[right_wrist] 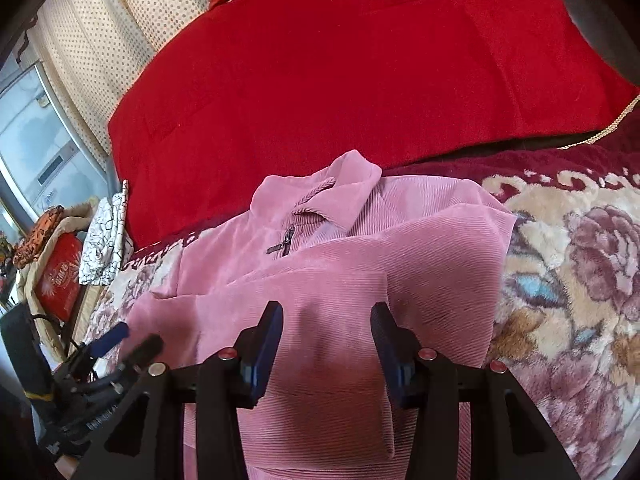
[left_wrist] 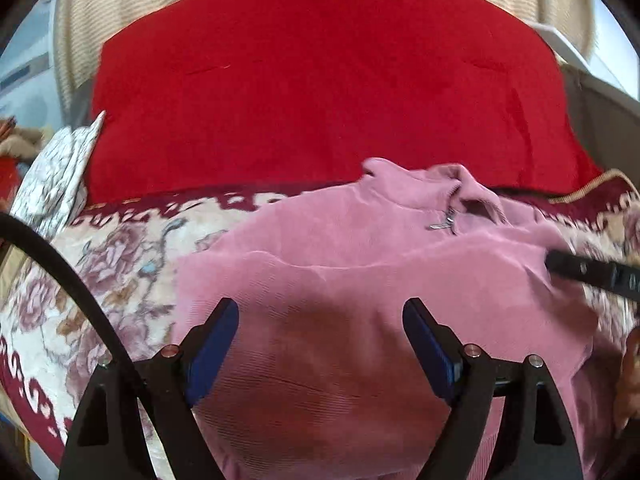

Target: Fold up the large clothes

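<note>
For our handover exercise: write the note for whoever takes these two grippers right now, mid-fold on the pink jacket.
Left gripper: open, empty, above the pink jacket.
Right gripper: jaws partly open, nothing seen gripped, over the jacket's right side.
Jacket lies on the floral blanket, collar toward the red quilt.
Done: both sides appear folded in over the front.
Left: probably fold it across, then smooth.

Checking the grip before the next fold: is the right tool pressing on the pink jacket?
Cannot tell. In the right wrist view the right tool has its jaws apart over the pink jacket, with cloth visible between them, but no contact or gap shows plainly.
</note>
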`<action>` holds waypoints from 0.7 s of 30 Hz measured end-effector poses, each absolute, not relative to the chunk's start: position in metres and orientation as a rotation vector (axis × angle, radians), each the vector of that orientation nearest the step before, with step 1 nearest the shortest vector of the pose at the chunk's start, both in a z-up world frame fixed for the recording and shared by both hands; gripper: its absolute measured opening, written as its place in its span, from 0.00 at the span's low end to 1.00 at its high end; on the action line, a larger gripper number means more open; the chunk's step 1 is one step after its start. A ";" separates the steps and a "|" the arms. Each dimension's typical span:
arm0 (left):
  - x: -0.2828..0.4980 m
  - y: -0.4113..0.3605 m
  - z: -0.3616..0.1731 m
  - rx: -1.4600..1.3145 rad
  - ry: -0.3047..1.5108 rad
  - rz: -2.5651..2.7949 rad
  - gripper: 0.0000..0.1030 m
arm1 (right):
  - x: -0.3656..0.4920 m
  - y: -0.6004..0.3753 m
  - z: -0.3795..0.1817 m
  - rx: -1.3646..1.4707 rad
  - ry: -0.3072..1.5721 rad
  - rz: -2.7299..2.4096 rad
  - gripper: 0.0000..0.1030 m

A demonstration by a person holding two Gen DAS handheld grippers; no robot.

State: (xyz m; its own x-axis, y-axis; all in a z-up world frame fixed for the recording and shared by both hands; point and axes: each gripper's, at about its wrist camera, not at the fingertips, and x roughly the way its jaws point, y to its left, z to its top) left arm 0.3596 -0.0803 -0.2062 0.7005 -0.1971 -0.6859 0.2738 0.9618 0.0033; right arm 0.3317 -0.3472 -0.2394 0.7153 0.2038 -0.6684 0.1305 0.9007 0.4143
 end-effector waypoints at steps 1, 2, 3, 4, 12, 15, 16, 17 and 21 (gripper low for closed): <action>0.363 -0.079 -0.209 0.102 0.775 -0.249 0.82 | 0.333 -0.346 -0.240 0.457 0.786 0.045 0.48; 0.368 -0.077 -0.214 0.102 0.807 -0.233 0.82 | 0.333 -0.345 -0.241 0.452 0.792 0.047 0.48; 0.372 -0.076 -0.221 0.115 0.836 -0.211 0.82 | 0.334 -0.343 -0.243 0.447 0.800 0.049 0.48; 0.376 -0.079 -0.228 0.160 0.862 -0.182 0.82 | 0.335 -0.341 -0.245 0.439 0.815 0.052 0.48; 0.367 -0.091 -0.232 0.267 0.849 -0.181 0.82 | 0.339 -0.336 -0.256 0.405 0.873 0.044 0.49; 0.364 -0.074 -0.215 0.147 0.798 -0.210 0.82 | 0.335 -0.339 -0.252 0.411 0.857 0.051 0.49; 0.362 -0.068 -0.208 0.129 0.764 -0.201 0.82 | 0.334 -0.339 -0.249 0.412 0.845 0.056 0.49; 0.360 -0.064 -0.204 0.121 0.740 -0.190 0.82 | 0.332 -0.339 -0.246 0.415 0.831 0.063 0.52; 0.362 -0.054 -0.204 0.085 0.755 -0.195 0.82 | 0.327 -0.338 -0.238 0.421 0.785 0.080 0.66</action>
State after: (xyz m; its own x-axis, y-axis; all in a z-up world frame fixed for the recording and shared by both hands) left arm 0.3625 -0.0544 -0.2044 0.7111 -0.1449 -0.6880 0.2056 0.9786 0.0063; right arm 0.3269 -0.3377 -0.2379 0.7091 0.2240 -0.6686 0.0852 0.9140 0.3966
